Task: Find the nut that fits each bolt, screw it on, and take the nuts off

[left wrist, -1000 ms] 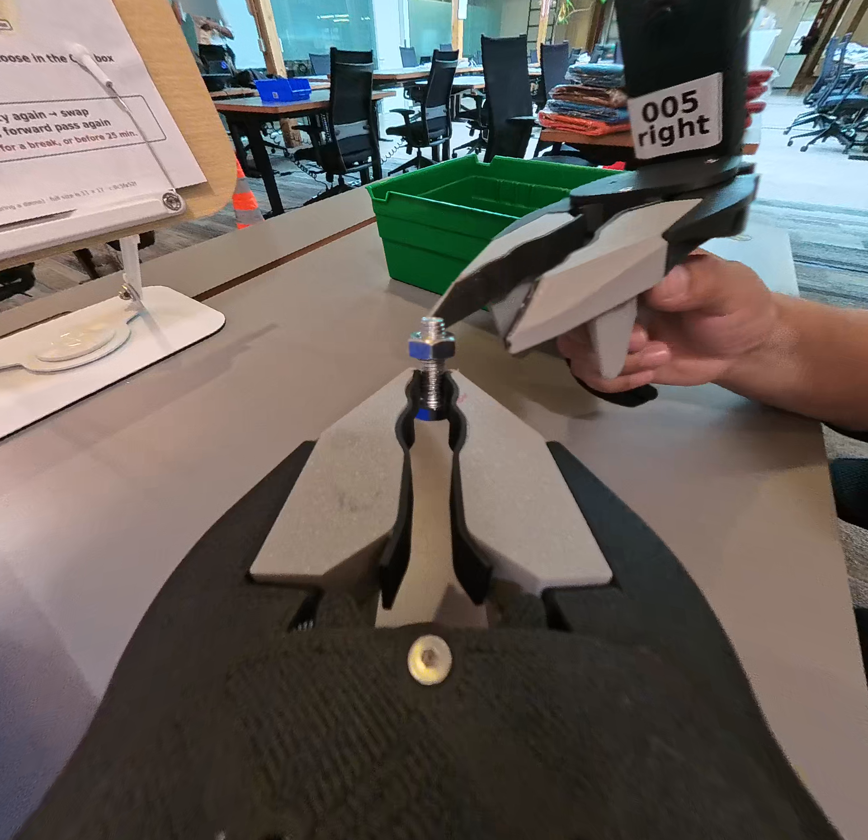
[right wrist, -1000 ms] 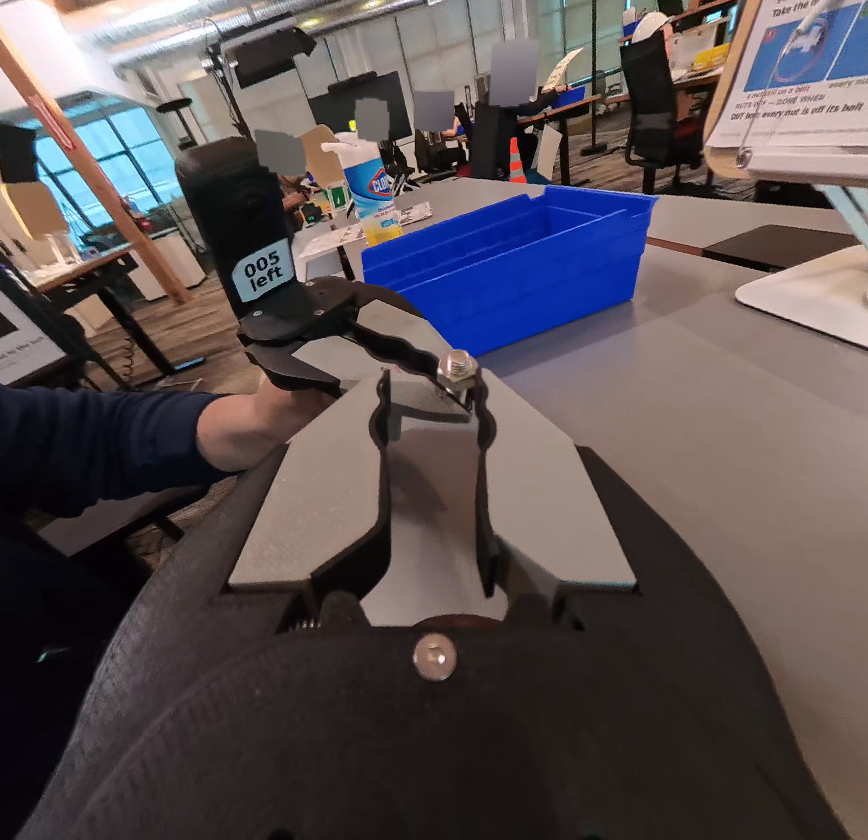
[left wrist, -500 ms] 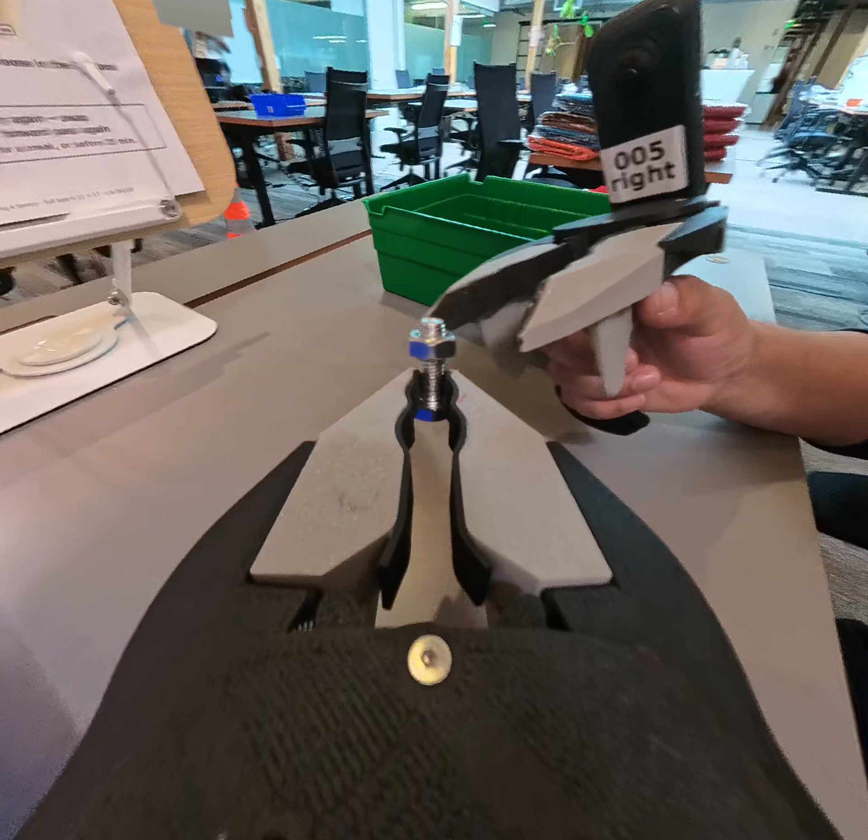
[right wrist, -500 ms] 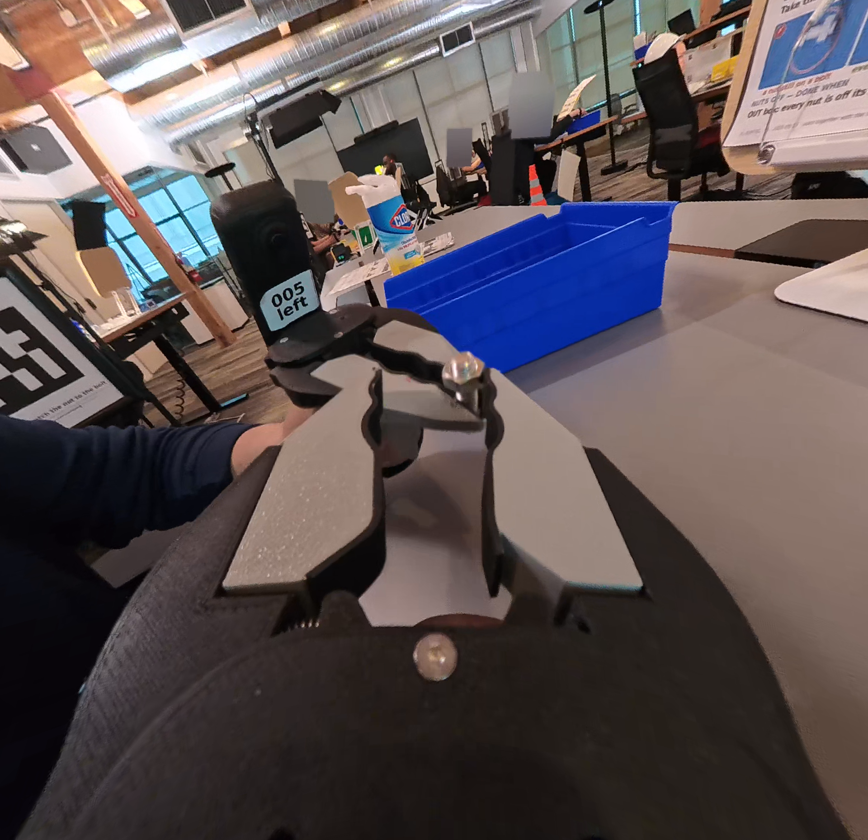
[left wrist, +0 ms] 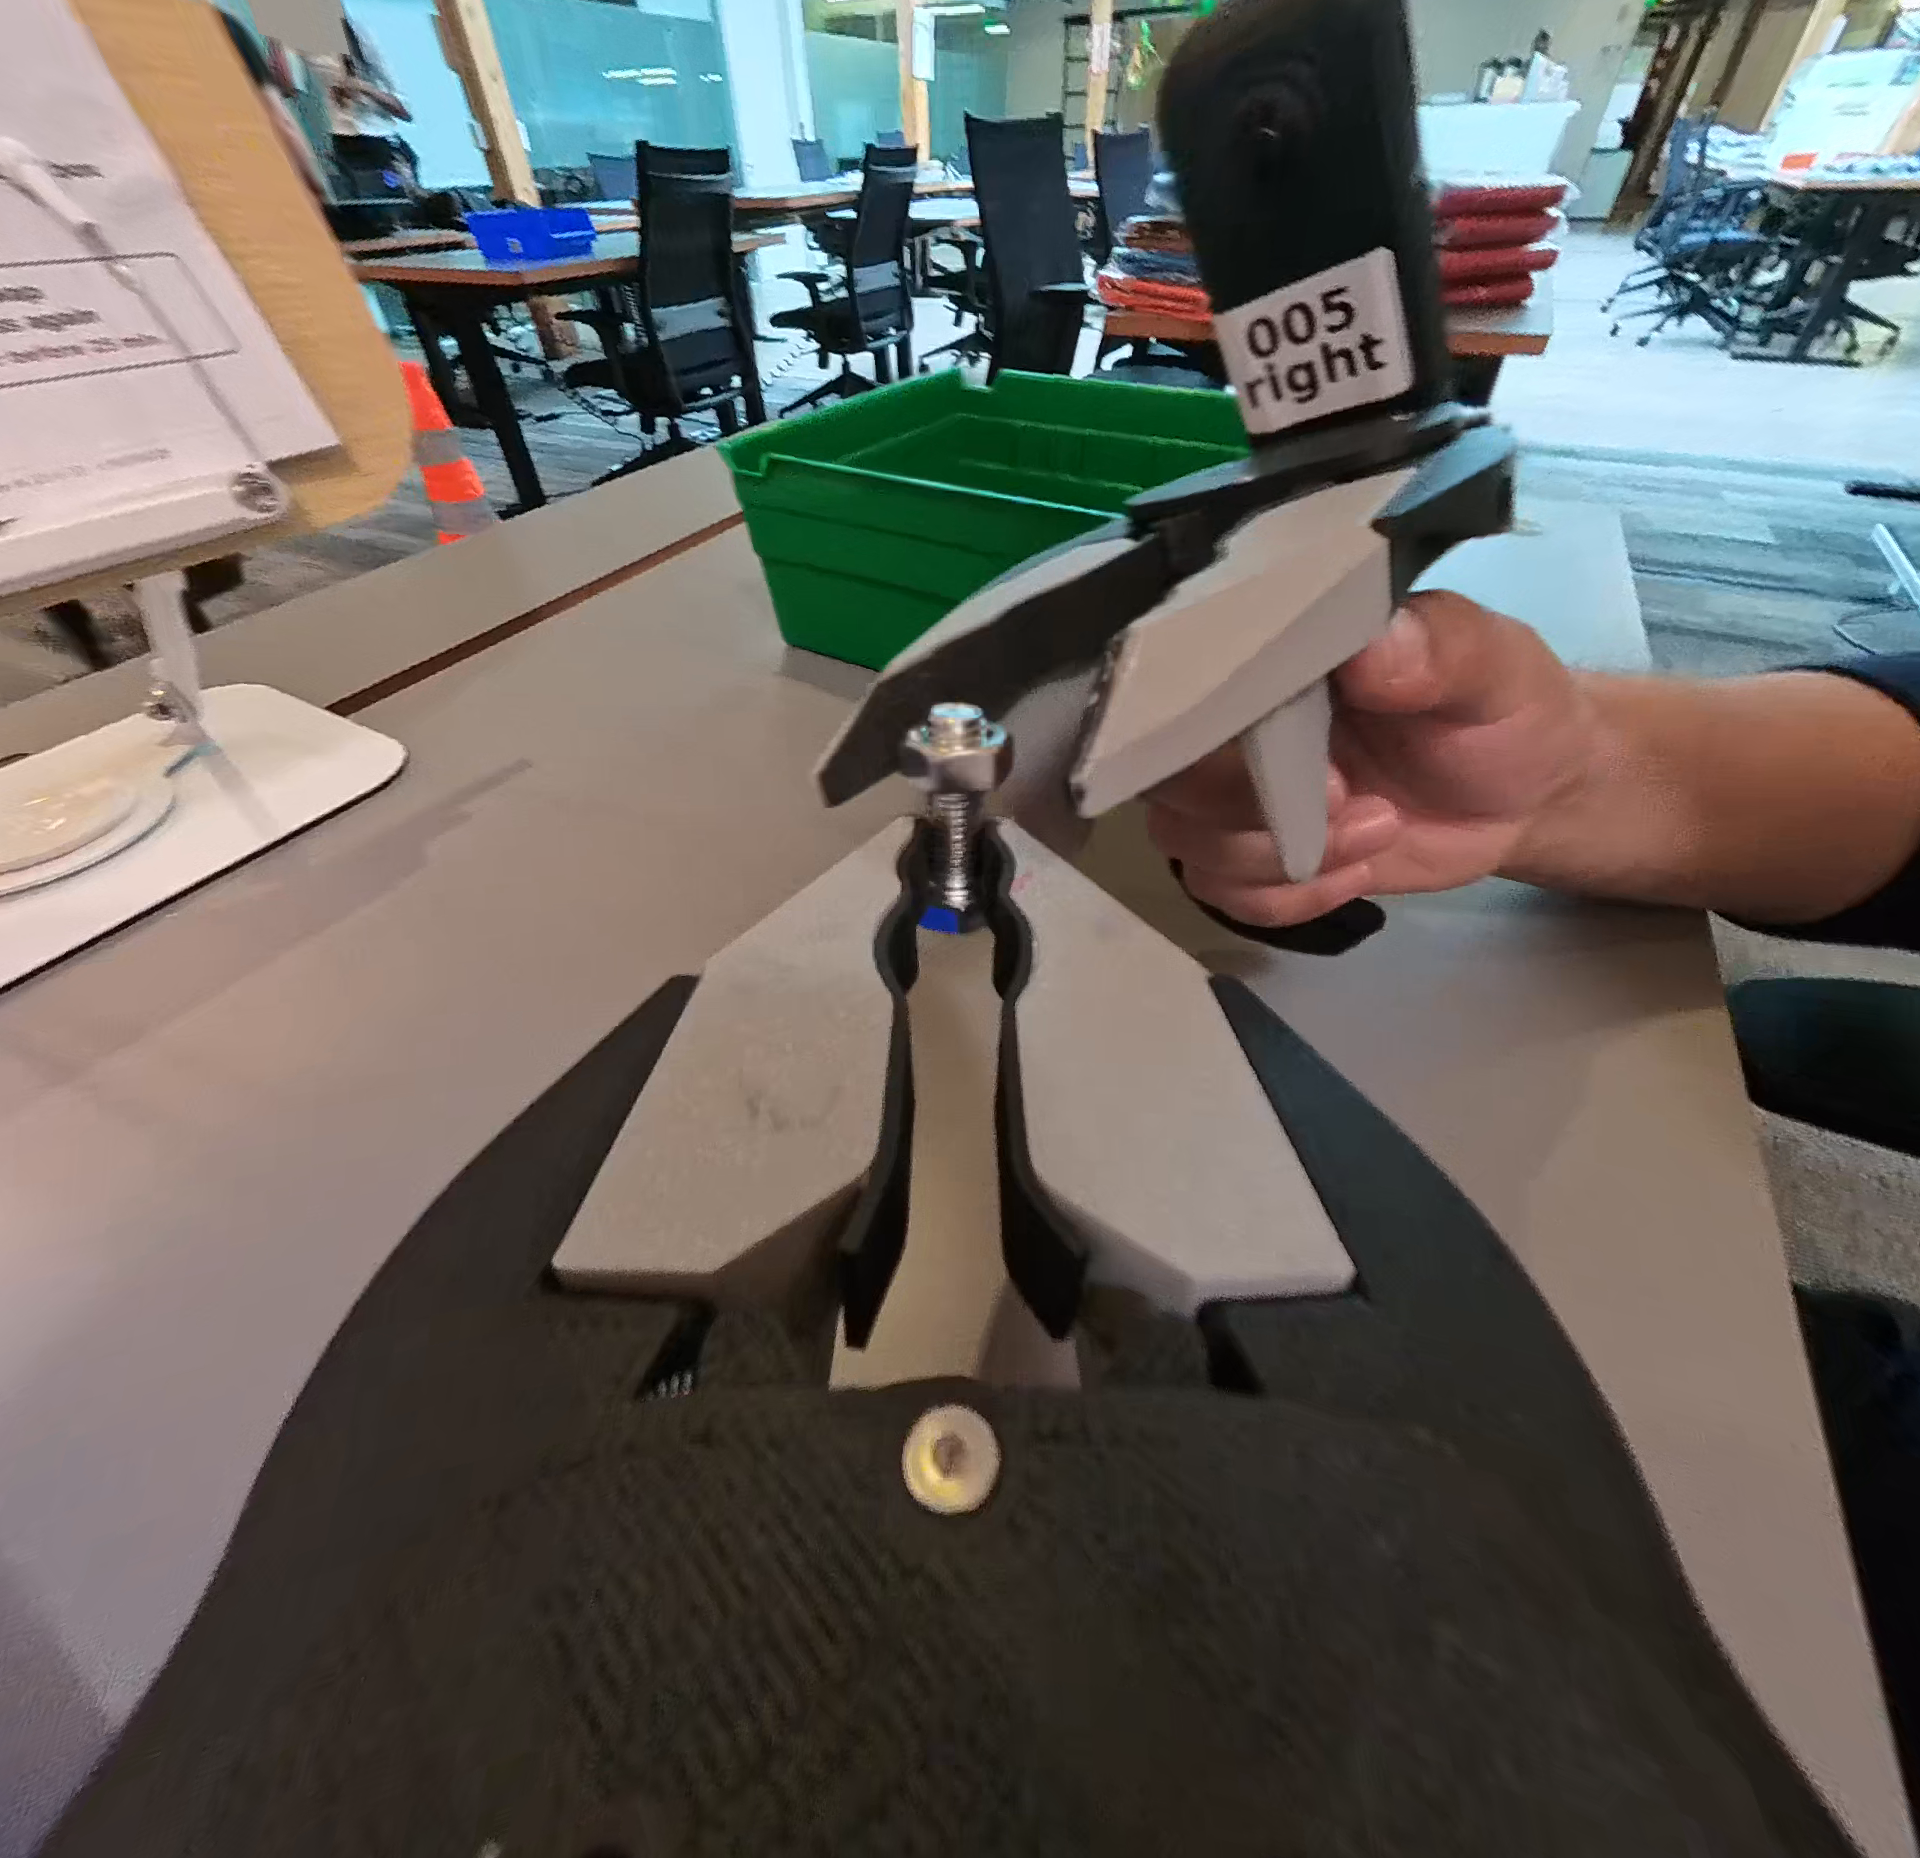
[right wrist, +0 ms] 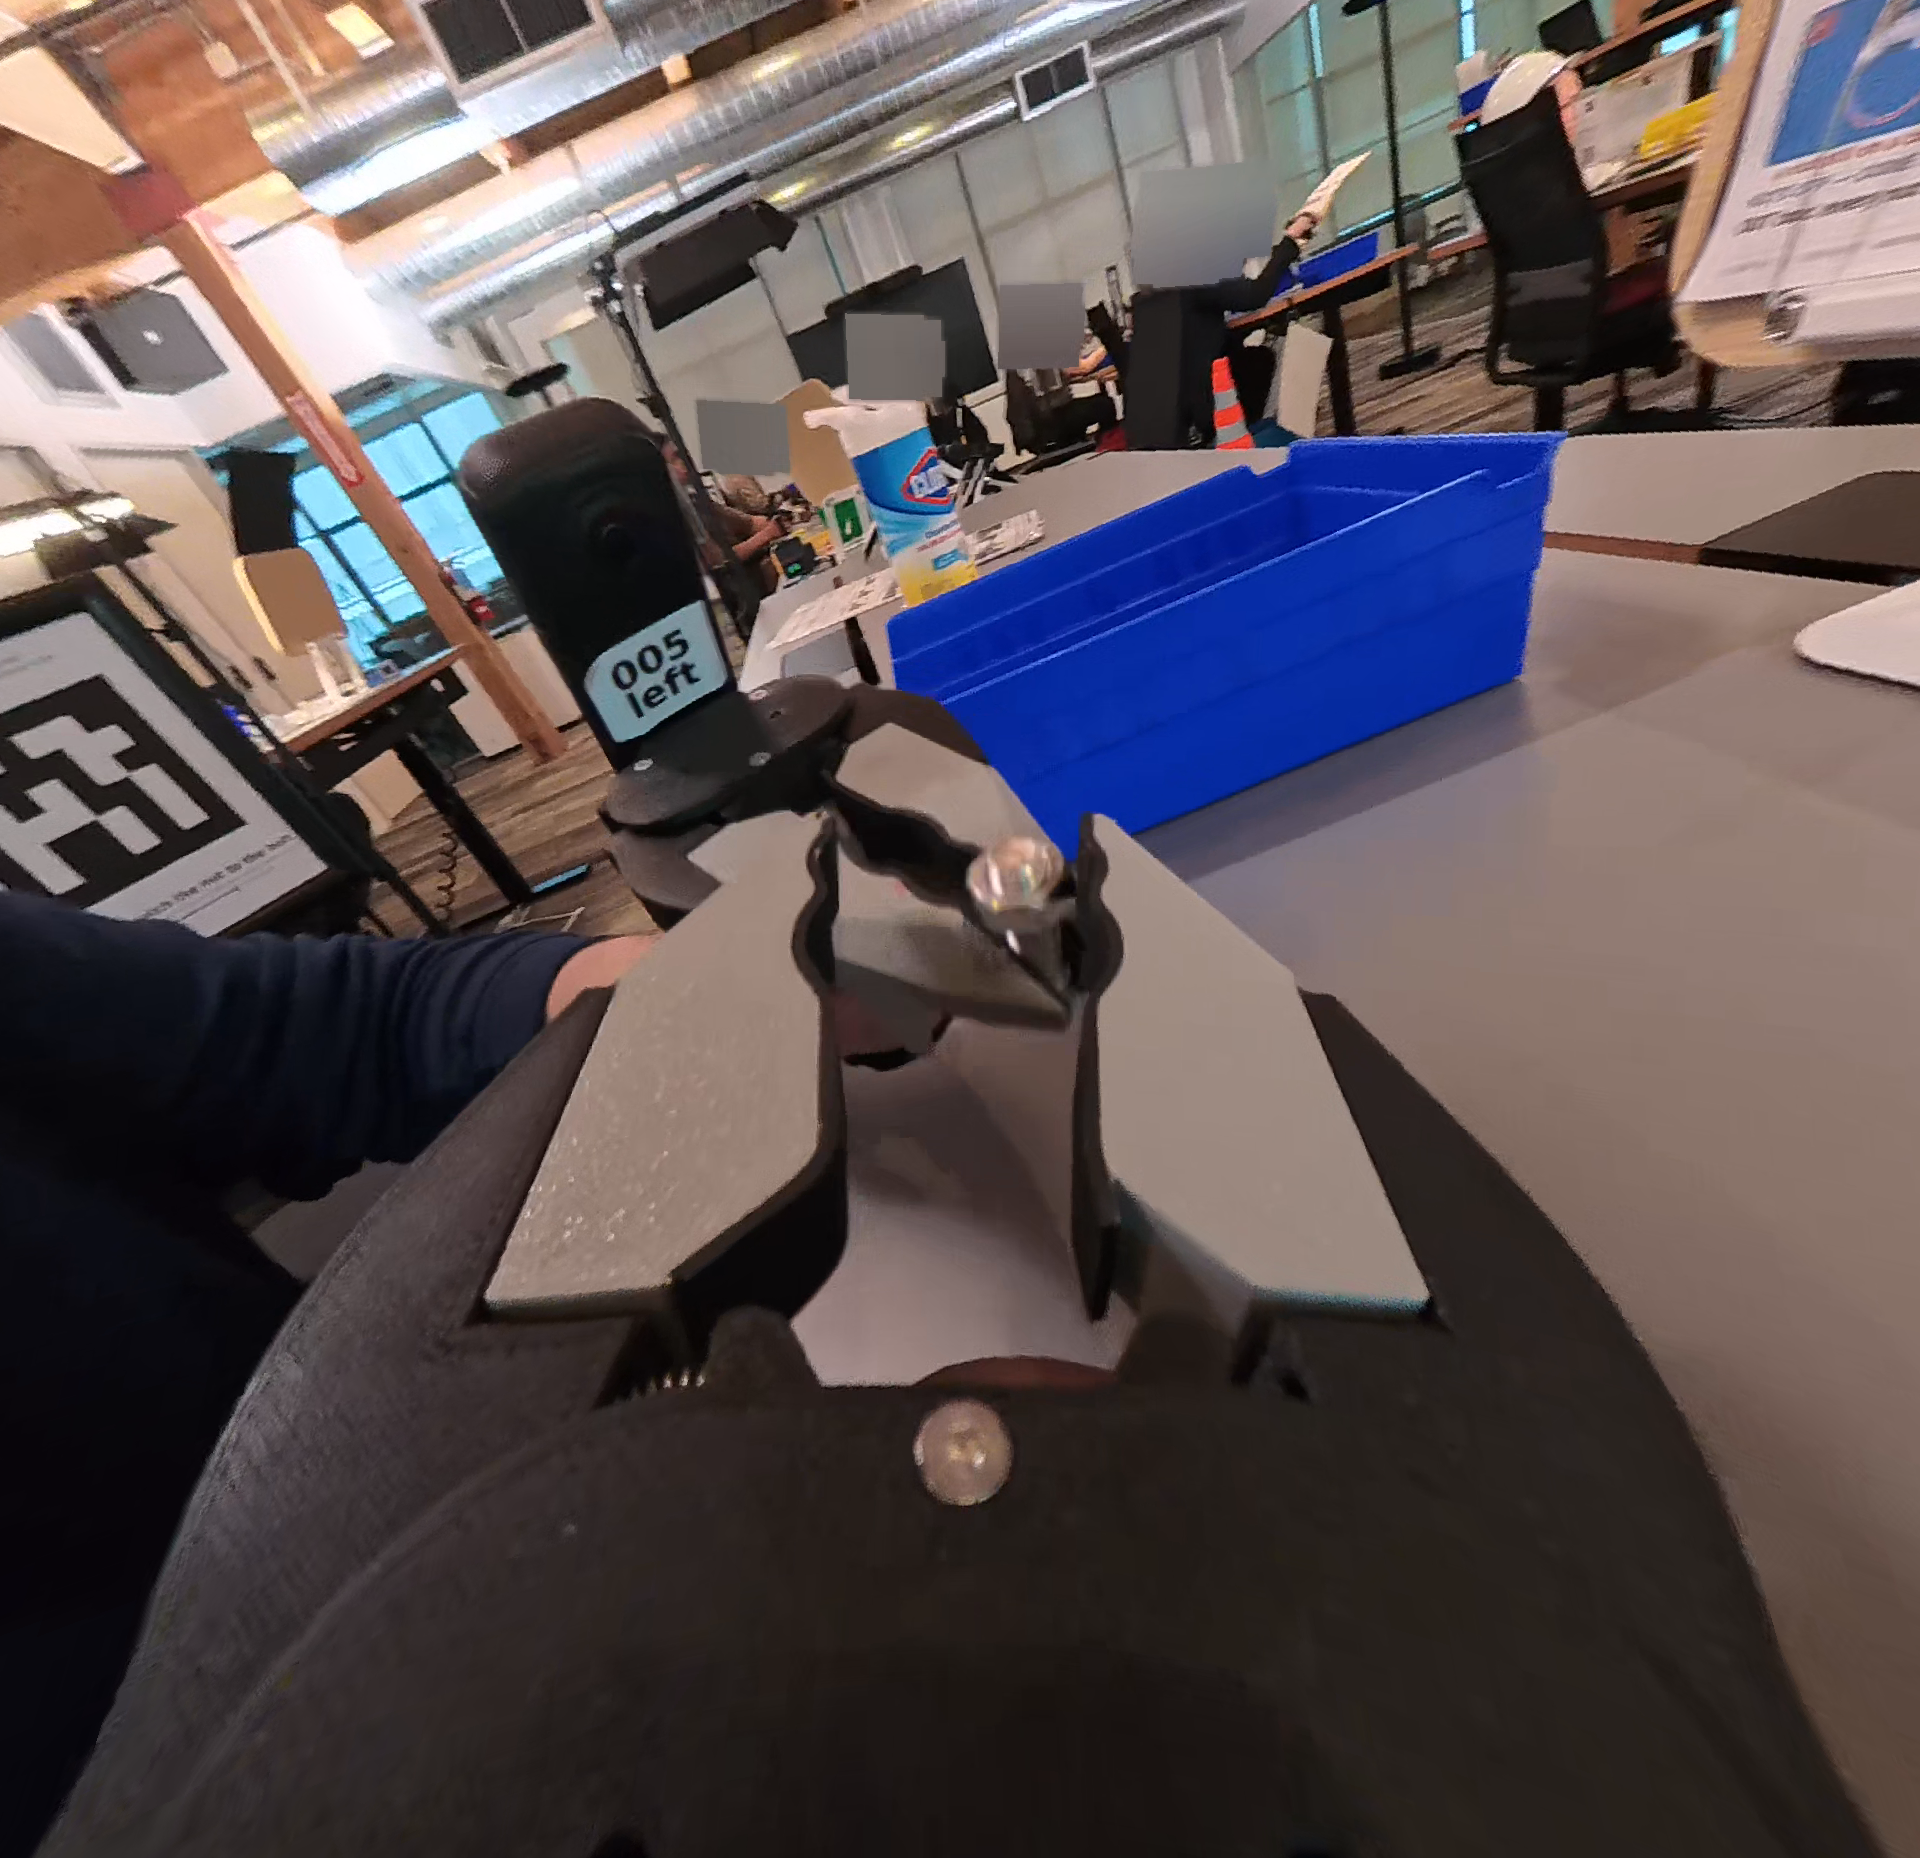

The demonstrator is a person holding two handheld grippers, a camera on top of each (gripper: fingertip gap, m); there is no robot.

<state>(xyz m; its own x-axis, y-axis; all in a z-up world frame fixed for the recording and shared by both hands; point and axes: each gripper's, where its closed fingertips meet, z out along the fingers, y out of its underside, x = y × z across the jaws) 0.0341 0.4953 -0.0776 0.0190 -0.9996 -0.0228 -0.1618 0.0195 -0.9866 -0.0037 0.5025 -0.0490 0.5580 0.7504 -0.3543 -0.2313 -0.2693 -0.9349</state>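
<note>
My left gripper (left wrist: pixel 954 863) is shut on the lower shaft of a silver bolt (left wrist: pixel 951 852) and holds it upright above the grey table (left wrist: pixel 468 925). A blue mark shows at the bolt's bottom. A silver nut (left wrist: pixel 956 754) sits near the bolt's top. My right gripper (right wrist: pixel 954 842) is open, with its fingers (left wrist: pixel 935 686) on either side of the nut. In the right wrist view the nut (right wrist: pixel 1013 873) lies against the right finger, and the left gripper's fingers (right wrist: pixel 914 852) reach in from the left.
A green bin (left wrist: pixel 935 520) stands behind the bolt in the left wrist view. A blue bin (right wrist: pixel 1195 645) and a wipes canister (right wrist: pixel 914 520) stand beyond it in the right wrist view. A sign stand (left wrist: pixel 156 374) with a white base (left wrist: pixel 239 769) is at far left. Only a small space, under 4 cm, lies between the two pairs of fingers.
My right gripper has opened a little wider and tilted around the nut. The nut's blue side no longer faces the left camera. My left gripper still holds the bolt.
</note>
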